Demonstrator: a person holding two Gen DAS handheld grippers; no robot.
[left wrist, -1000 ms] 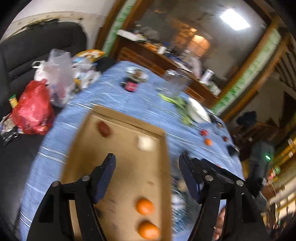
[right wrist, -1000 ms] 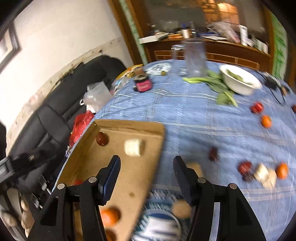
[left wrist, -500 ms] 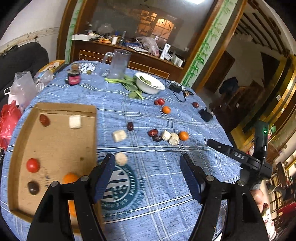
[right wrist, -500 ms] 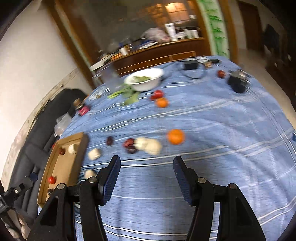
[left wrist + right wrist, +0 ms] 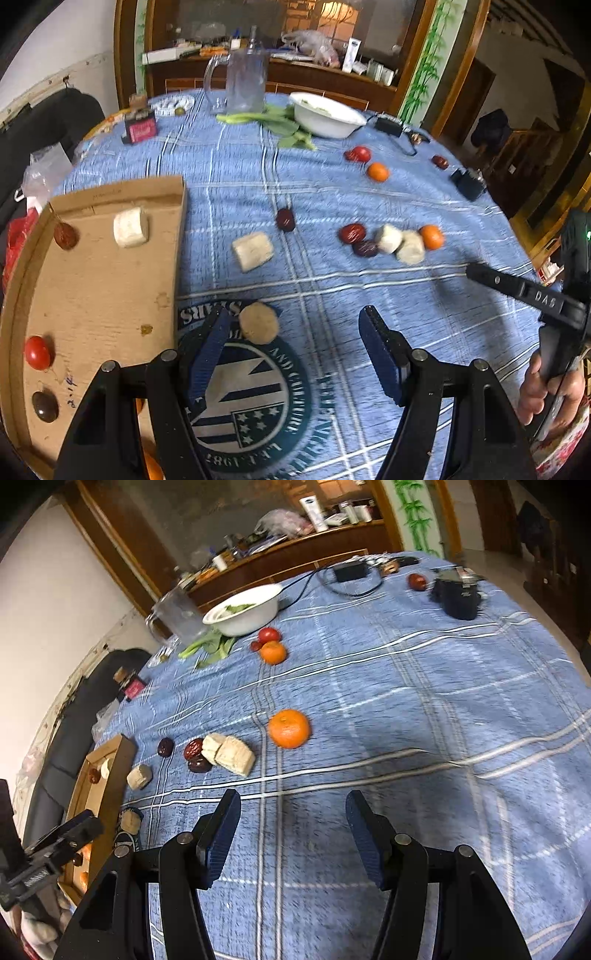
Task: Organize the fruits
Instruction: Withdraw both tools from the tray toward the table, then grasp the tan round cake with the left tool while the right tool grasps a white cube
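Both hand-held grippers, left (image 5: 295, 347) and right (image 5: 291, 830), held apart and empty over the blue-clothed worktop (image 5: 424, 701). Bare cloth ahead of the right; nearest orange (image 5: 288, 728) beyond it. Cardboard tray (image 5: 96, 280) at the worktop's left edge, holding a tomato (image 5: 37, 352).

Quick tally off the left wrist view: inside the cardboard tray (image 5: 92, 295) there's one red date (image 5: 65, 235), one pale chunk (image 5: 130, 226), one cherry tomato (image 5: 37, 352) and one dark date (image 5: 45, 406). Out on the blue tablecloth (image 5: 332, 288) I count two oranges, far (image 5: 377, 172) and right (image 5: 431, 236), and four pale chunks. One white bowl (image 5: 325, 115) and one glass pitcher (image 5: 243, 86) sit at the far side.
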